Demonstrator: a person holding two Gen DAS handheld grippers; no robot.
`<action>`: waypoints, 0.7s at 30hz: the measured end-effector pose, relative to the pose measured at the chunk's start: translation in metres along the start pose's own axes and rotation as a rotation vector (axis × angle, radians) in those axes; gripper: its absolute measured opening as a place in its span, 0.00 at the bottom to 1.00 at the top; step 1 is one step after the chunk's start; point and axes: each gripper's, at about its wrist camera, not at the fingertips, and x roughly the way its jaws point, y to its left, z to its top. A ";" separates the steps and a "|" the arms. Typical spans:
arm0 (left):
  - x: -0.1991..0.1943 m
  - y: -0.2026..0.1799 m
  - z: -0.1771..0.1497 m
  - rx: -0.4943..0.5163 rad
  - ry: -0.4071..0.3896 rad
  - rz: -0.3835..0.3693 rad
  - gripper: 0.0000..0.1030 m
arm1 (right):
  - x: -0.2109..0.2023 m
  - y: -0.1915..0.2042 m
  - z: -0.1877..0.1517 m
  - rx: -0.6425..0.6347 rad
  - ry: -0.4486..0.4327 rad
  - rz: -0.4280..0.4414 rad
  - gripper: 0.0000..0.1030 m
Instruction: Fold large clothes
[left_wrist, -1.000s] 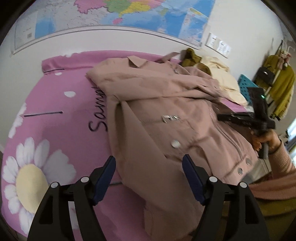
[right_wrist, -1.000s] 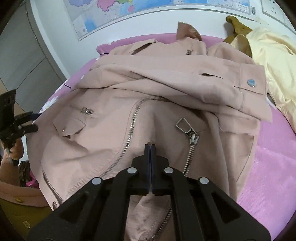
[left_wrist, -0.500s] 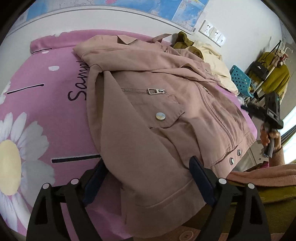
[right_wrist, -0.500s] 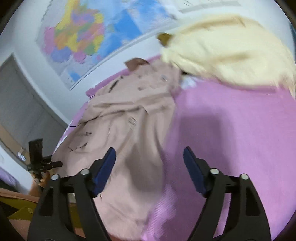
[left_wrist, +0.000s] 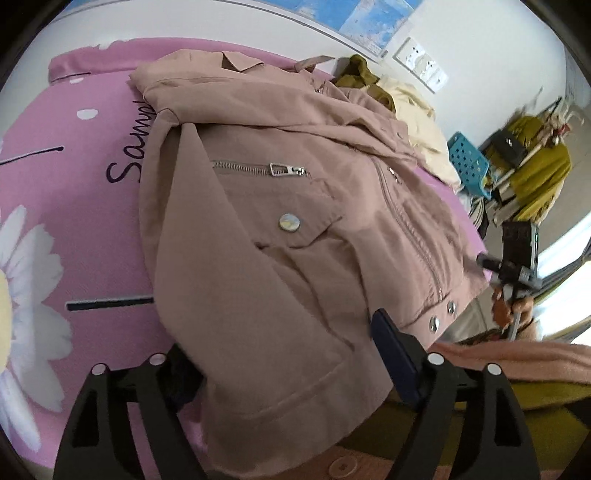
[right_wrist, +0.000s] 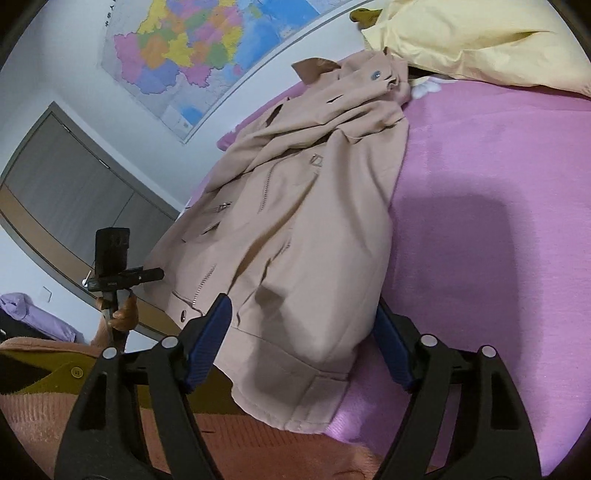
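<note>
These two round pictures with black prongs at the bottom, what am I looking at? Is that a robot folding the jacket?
No robot: a person holds a hand tool in each hand, each with a two-finger gripper and a wide-angle camera looking along the fingers. That lens makes the pictures round and bent.

One picture comes from the left gripper, the other from the right gripper. The black prongs with blue pads are their fingers. Each view also catches the other tool held off to the side.

On the pink bedspread lies a pale pink jacket with zips and snaps, one sleeve folded over its front. Behind it sits a yellow garment, and a map hangs on the wall.

Both grippers are open, straddling the jacket's near hem. Nothing is held.
</note>
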 end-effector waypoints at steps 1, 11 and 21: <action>0.001 -0.001 0.002 -0.003 -0.005 0.003 0.77 | 0.002 0.001 -0.001 -0.004 0.004 0.007 0.63; 0.000 0.015 0.009 -0.183 -0.066 0.031 0.04 | 0.011 -0.009 -0.009 0.134 0.007 0.118 0.12; -0.080 0.005 0.007 -0.193 -0.245 -0.089 0.02 | -0.055 0.042 -0.007 0.067 -0.140 0.286 0.08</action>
